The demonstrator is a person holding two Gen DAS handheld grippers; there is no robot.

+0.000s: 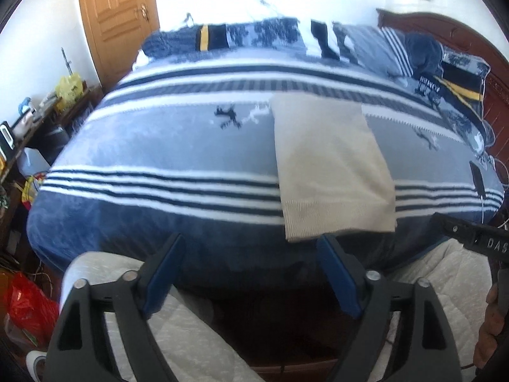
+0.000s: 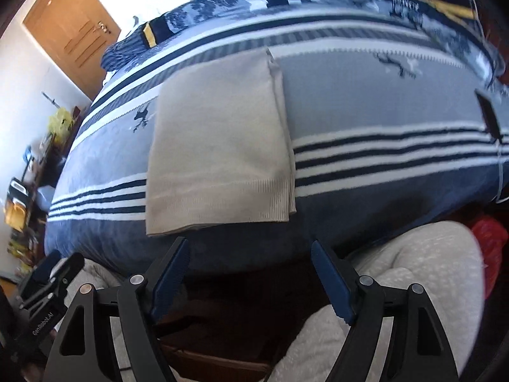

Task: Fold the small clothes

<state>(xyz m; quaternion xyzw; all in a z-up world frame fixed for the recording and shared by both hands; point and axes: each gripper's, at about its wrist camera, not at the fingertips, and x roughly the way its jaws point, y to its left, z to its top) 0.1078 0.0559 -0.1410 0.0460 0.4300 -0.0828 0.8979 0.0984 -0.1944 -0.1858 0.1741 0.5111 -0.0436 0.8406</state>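
A cream knitted garment lies folded into a long rectangle on the blue striped bedspread, its ribbed hem toward the near edge. In the right wrist view the same garment shows a doubled edge along its right side. My left gripper hangs open above the bed's near edge, just short of the hem, with nothing between its blue pads. My right gripper is open too, held back from the hem and empty. The left gripper's body shows at the lower left of the right wrist view.
A person's knees in light grey trousers sit below the grippers. A black phone lies on the bed at the right. Folded blue bedding is piled at the far side by a wooden headboard. A cluttered table and door stand left.
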